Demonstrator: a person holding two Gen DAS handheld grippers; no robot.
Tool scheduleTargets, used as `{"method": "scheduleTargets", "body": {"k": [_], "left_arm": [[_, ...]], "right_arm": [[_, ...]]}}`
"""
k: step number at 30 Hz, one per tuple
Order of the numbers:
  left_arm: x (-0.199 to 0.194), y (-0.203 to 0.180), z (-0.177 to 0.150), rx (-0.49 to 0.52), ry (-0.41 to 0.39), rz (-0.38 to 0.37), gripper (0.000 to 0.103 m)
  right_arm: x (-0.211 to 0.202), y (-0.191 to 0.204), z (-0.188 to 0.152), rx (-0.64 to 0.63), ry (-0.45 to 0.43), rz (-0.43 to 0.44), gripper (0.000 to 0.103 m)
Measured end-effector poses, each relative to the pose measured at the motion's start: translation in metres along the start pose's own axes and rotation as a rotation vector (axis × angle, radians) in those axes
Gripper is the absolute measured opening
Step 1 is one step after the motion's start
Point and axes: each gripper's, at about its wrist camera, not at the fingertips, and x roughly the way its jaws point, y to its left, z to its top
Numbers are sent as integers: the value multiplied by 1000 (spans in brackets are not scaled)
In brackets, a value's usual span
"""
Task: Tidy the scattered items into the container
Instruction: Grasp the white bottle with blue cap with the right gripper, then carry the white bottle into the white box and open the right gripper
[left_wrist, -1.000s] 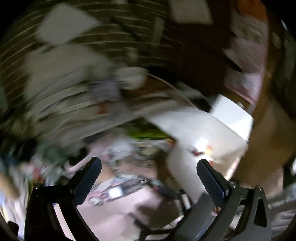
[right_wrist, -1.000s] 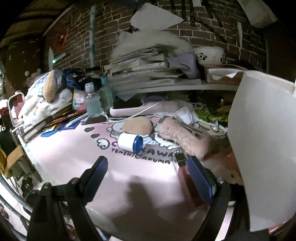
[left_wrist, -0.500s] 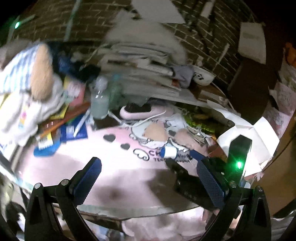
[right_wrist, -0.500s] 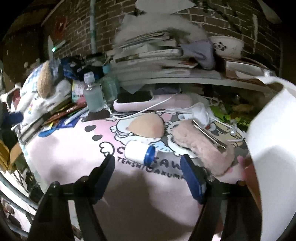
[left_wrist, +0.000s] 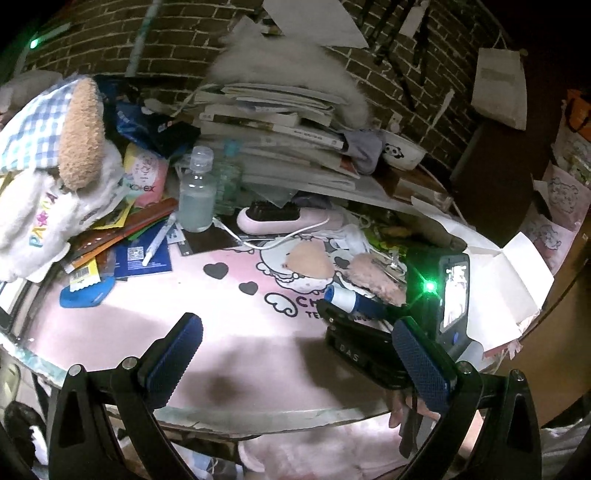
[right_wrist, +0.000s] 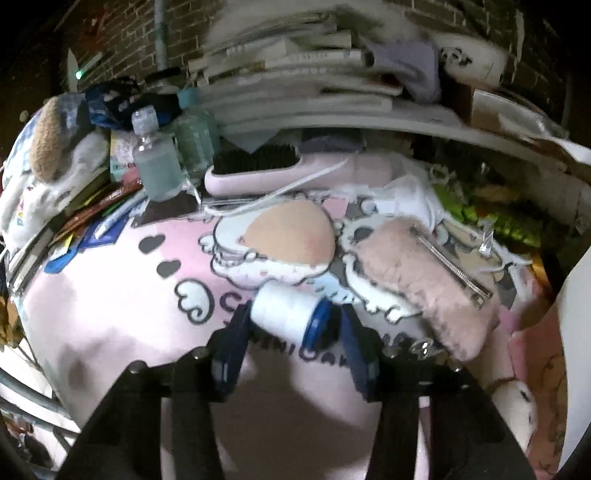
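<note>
Clearly we are only beginning: the right claw (right_wrist: 291, 332) is closing around the white bottle with the blue cap (right_wrist: 291, 312), which is lying on its side on the pink mat (right_wrist: 110, 314) of the bench, squarely between the two blue pads. We cannot tell yet whether the pads are pressing on it, so we are judging this a grasp in progress rather than a hold. Just beyond the claw the tan puff (right_wrist: 291, 234) is resting on the mat, and ahead and to its right the fluffy pink pouch (right_wrist: 421, 280) with its metal clasp is lying untouched. Further out, the pink brush (right_wrist: 266, 170) and the clear bottle (right_wrist: 157, 162) are standing in the clutter. The white container (left_wrist: 509, 280) is sitting to the right of the claw, its open flaps showing in the left view; we are seeing nothing inside it from here. The left claw (left_wrist: 295, 354) is hanging wide open and empty over the near edge of the mat. So nearly everything is waiting to be carried across.
</note>
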Motion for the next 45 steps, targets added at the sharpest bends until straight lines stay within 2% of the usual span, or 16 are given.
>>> {"method": "scheduleTargets", "body": {"k": [2, 8, 11, 16, 18, 29, 35, 45], "left_arm": [[2, -1, -1, 0, 5, -3, 103], [9, -5, -3, 2, 25, -4, 103], [12, -6, -4, 4, 33, -1, 103], [11, -5, -5, -2, 32, -2, 103], [9, -5, -5, -6, 27, -7, 103], [10, -13, 6, 15, 11, -21, 103], [18, -32, 10, 50, 12, -64, 103], [25, -54, 15, 85, 12, -106, 103]], "right_arm": [[0, -1, -1, 5, -5, 1, 40], [-8, -5, -5, 16, -30, 31, 40], [-19, -1, -5, -11, -68, 18, 40], [-41, 1, -1, -30, -122, 89, 40], [-53, 2, 1, -48, -149, 89, 40], [-120, -8, 20, -139, -261, -30, 40], [-152, -38, 22, -143, -283, -71, 40], [-190, -105, 18, -143, -266, -200, 40]]}}
